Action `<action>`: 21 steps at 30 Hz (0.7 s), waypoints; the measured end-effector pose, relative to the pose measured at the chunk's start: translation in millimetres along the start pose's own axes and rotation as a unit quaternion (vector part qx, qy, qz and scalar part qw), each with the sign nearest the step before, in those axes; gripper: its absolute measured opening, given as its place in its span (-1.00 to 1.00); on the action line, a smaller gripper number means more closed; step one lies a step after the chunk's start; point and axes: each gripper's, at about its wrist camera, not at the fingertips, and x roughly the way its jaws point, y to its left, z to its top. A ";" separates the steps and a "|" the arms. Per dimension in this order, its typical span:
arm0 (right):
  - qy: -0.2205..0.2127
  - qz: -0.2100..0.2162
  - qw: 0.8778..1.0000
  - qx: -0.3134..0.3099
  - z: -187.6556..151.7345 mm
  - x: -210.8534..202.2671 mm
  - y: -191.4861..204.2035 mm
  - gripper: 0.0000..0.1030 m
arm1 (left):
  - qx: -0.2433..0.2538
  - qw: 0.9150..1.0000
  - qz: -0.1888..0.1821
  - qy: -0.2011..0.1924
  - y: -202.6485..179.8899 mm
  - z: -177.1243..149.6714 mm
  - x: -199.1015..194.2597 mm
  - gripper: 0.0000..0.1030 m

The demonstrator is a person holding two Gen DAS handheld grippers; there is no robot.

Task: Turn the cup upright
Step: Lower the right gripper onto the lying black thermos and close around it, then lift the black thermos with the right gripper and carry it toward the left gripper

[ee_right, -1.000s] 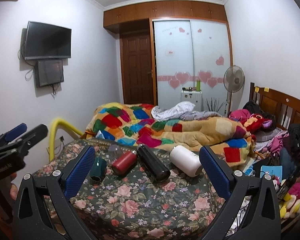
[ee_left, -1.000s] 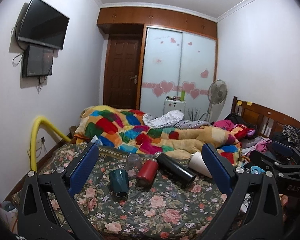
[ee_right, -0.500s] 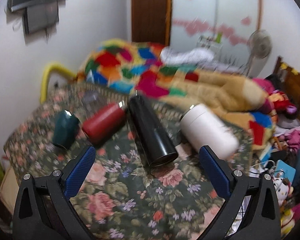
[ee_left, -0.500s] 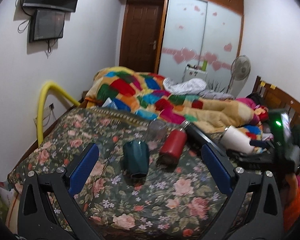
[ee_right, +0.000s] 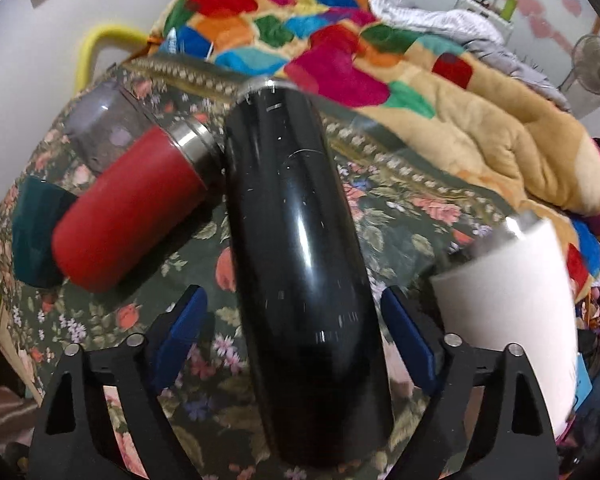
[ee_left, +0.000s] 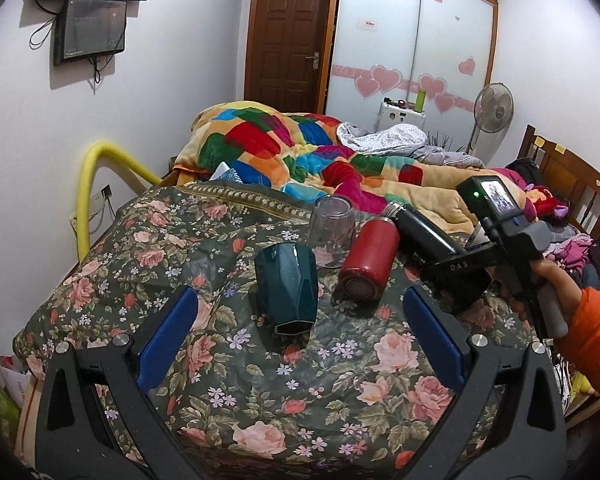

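While the left gripper [ee_left: 300,316] hung open before the teal cup [ee_left: 287,289], the right gripper [ee_right: 294,334] had closed in, open jaws straddling the black flask [ee_right: 300,248] lying on the floral bedspread [ee_left: 260,396], grasp seemingly imminent.

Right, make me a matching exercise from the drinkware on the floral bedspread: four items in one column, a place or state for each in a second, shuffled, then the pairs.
Items:
1. teal cup
2. clear glass
3. black flask
4. white tumbler

Places or states:
A. lying between the open fingers of the right hand-held gripper
B. standing upside down behind the teal cup
C. on its side, outside the right gripper's right finger
D. lying ahead of the open left hand-held gripper

Pairs: 1-D, 2-B, 3-A, 4-C
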 end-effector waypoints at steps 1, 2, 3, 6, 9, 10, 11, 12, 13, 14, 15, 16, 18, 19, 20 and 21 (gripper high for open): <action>0.007 0.001 1.000 0.001 3.8 4.2 -1.5 0.53 | 0.000 1.000 0.001 0.000 1.4 -0.6 0.9 1.00; 0.013 0.005 1.000 0.001 8.1 8.0 -4.3 0.50 | -0.001 1.000 0.002 0.001 2.3 -0.7 1.6 1.00; 0.017 0.006 1.000 0.000 9.5 10.3 -4.3 0.47 | -0.001 1.000 0.003 0.002 3.2 -0.8 1.5 1.00; 0.024 -0.002 1.000 -0.002 16.1 16.8 -6.2 0.37 | -0.003 1.000 0.005 0.002 4.0 -0.6 0.3 1.00; 0.028 -0.007 1.000 -0.005 22.5 22.6 -8.9 0.28 | -0.004 1.000 0.005 -0.003 4.3 0.1 -3.2 1.00; 0.027 -0.003 1.000 -0.004 22.4 22.3 -10.0 0.27 | -0.005 1.000 0.006 -0.004 4.3 0.7 -4.8 1.00; 0.027 0.000 1.000 -0.003 23.1 22.5 -11.2 0.26 | -0.005 1.000 0.006 -0.006 4.1 1.3 -7.0 1.00; 0.028 0.003 1.000 -0.004 21.8 21.9 -10.6 0.26 | -0.005 1.000 0.005 -0.009 4.1 1.8 -9.1 1.00; 0.028 0.003 1.000 -0.002 23.2 22.5 -11.1 0.25 | -0.005 1.000 0.005 -0.011 3.7 2.4 -11.5 1.00; 0.030 0.005 1.000 0.002 21.6 21.8 -11.3 0.25 | -0.004 1.000 0.005 -0.014 3.1 3.7 -14.3 1.00; 0.031 0.008 0.999 0.008 19.8 20.7 -12.3 0.25 | -0.003 1.000 0.005 -0.017 2.2 4.5 -16.9 1.00; 0.030 0.010 0.999 0.013 17.4 18.8 -12.9 0.25 | -0.002 1.000 0.005 -0.019 1.7 5.1 -19.1 1.00; 0.026 0.014 0.999 0.021 13.1 13.3 -14.2 0.24 | 0.001 1.000 0.003 -0.024 -0.1 6.7 -25.1 1.00; 0.025 0.015 0.999 0.026 10.2 9.1 -14.6 0.24 | 0.002 1.000 0.002 -0.026 -1.0 7.3 -27.9 1.00; 0.022 0.018 0.999 0.031 8.0 5.3 -15.1 0.24 | 0.003 1.000 0.001 -0.029 -1.7 8.0 -31.1 1.00; 0.020 0.022 0.999 0.035 5.0 0.5 -15.1 0.24 | 0.004 0.999 -0.001 -0.033 -2.9 8.9 -35.8 1.00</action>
